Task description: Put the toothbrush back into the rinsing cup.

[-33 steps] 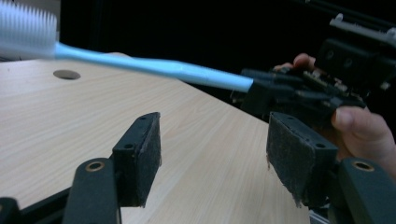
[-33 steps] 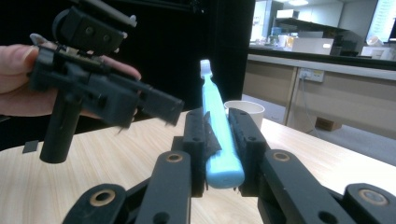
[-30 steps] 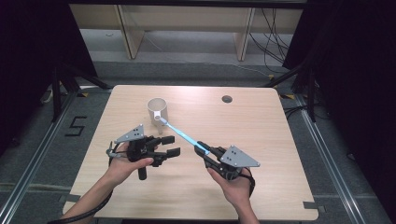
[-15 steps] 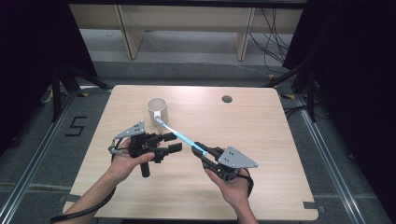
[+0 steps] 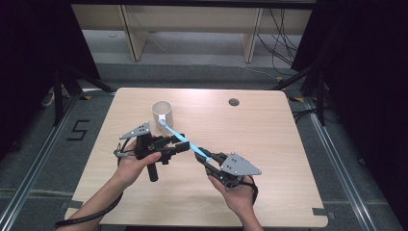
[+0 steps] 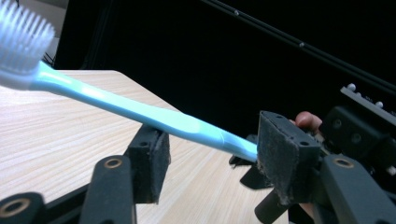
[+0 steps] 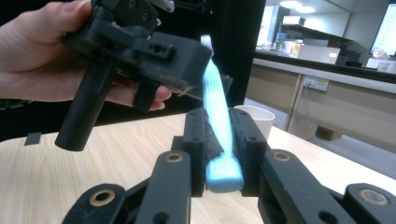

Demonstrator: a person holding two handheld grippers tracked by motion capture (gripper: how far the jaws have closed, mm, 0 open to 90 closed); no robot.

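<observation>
Toothbrush of light blue plastic with white bristles (image 5: 185, 140) hangs slanted above the pale wooden table (image 5: 269, 139), its bristle end over the white paper cup (image 5: 162, 112). My right gripper (image 7: 218, 140) clamps its handle end between both pads. My left gripper (image 6: 212, 154) has just been closing around the shaft; the handle passes between its jaws, pads not yet pressing.
</observation>
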